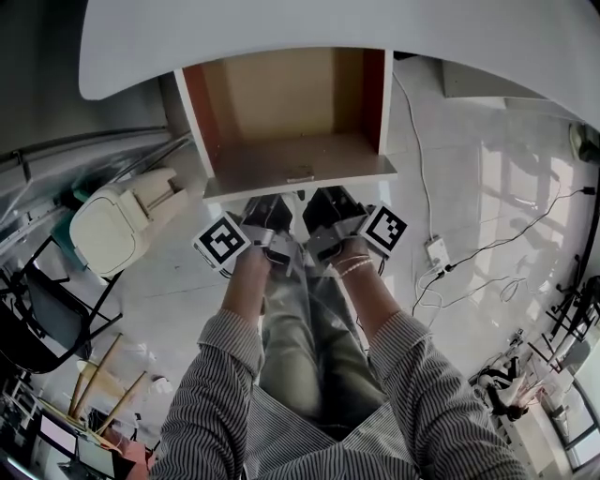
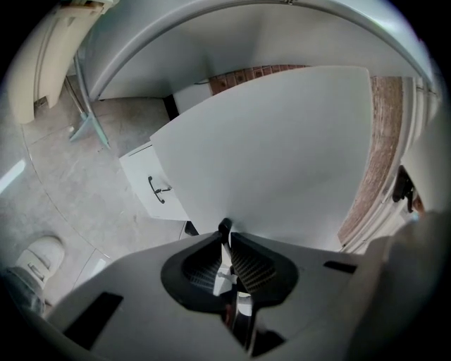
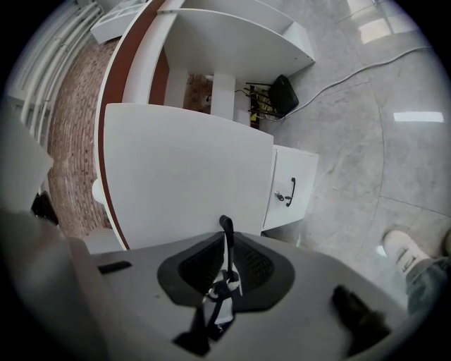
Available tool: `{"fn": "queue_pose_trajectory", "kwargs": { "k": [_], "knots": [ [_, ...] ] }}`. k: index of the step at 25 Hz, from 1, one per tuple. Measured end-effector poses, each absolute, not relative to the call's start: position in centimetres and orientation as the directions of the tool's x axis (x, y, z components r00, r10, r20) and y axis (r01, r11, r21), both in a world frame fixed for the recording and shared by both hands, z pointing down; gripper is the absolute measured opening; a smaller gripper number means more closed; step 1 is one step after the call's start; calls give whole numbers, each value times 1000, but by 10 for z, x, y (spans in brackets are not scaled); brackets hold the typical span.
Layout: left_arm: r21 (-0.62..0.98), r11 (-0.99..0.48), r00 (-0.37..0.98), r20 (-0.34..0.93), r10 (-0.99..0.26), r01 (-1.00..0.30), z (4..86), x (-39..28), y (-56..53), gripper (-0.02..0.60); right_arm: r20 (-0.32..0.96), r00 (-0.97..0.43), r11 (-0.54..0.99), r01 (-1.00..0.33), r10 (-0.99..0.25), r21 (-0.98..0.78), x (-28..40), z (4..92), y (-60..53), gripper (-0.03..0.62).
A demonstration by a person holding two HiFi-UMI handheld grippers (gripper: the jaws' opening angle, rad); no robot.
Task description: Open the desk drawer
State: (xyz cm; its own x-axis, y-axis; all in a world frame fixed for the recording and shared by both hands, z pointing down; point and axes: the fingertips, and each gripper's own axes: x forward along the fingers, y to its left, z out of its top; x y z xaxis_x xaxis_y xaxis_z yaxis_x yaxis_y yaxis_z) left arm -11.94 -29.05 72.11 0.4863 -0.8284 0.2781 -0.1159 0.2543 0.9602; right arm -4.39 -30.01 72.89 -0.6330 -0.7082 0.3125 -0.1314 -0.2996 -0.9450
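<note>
The drawer point(image 1: 281, 103) stands drawn out from under the white counter point(image 1: 281, 28). Its brown wooden interior is exposed, and its white front panel point(image 1: 309, 184) is the part nearest the person. A small metal handle point(image 1: 300, 174) sits at the middle of that panel. In the head view it lies just above the gap between the two claws, and neither claw grips it. The left claw point(image 2: 224, 227) has its jaws pressed together with nothing between them; its tips point at the broad white panel that fills most of the left gripper view. The right claw point(image 3: 225, 224) is likewise pressed together and empty, facing the same white panel, whose reddish-brown edge shows at the left of the right gripper view. In the head view both claws sit side by side just below the drawer front. Their marker cubes face outward, the left cube point(image 1: 223, 242) and the right cube point(image 1: 384, 230). Whether the tips touch the panel cannot be told. The person's striped sleeves point(image 1: 422, 375) reach down to the claws from the bottom of the head view. Beyond the drawer, a low white cabinet point(image 3: 292, 187) with a black handle stands on the pale tiled floor point(image 1: 469, 187). A cream bin point(image 1: 112, 225) stands left of the drawer, and cables point(image 1: 497, 248) trail across the floor on the right. A brick wall point(image 3: 70, 127) runs behind the counter.
</note>
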Motion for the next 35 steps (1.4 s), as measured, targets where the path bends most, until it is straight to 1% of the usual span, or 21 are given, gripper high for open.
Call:
{"fn": "queue_pose_trajectory", "kwargs": {
  "k": [1, 5, 10, 12, 15, 18, 21, 24, 28, 32, 35],
  "knots": [
    [958, 258, 488, 285, -825, -123, 724, -120, -289, 46, 316, -632, -305, -129, -708, -943, -43, 731, -299, 35],
    [957, 279, 451, 285, -846, -81, 730, -122, -286, 44, 312, -647, -313, -118, -695, -942, -46, 737, -295, 35],
    [959, 274, 457, 279, -845, -78, 732, -122, -288, 44, 313, -651, -308, -126, -692, -943, -45, 741, -294, 35],
    [957, 272, 455, 289, -842, -106, 734, -123, -286, 48, 318, -656, -308, -135, -685, -942, -45, 741, -293, 35],
    [944, 274, 457, 330, -826, -186, 740, -126, -279, 72, 322, -655, -313, -135, -684, -940, -46, 739, -290, 35],
    [939, 296, 469, 343, -813, -173, 739, -118, -271, 75, 329, -652, -318, -140, -683, -938, -43, 739, -284, 35],
    [934, 296, 474, 357, -804, -202, 739, -118, -265, 75, 329, -658, -314, -146, -678, -938, -42, 735, -280, 35],
    [940, 303, 465, 342, -817, -158, 729, -115, -259, 75, 332, -664, -311, -154, -670, -938, -43, 728, -272, 35],
    [934, 305, 437, 357, -826, -187, 724, -120, -246, 75, 343, -666, -313, -170, -662, -934, -41, 723, -257, 35],
    [946, 298, 401, 324, -857, -127, 704, -120, -237, 75, 294, -701, -274, -146, -649, -951, -41, 704, -250, 34],
    [953, 285, 387, 304, -871, -108, 683, -114, -235, 71, 245, -703, -243, -105, -668, -964, -35, 678, -252, 25]
  ]
}}
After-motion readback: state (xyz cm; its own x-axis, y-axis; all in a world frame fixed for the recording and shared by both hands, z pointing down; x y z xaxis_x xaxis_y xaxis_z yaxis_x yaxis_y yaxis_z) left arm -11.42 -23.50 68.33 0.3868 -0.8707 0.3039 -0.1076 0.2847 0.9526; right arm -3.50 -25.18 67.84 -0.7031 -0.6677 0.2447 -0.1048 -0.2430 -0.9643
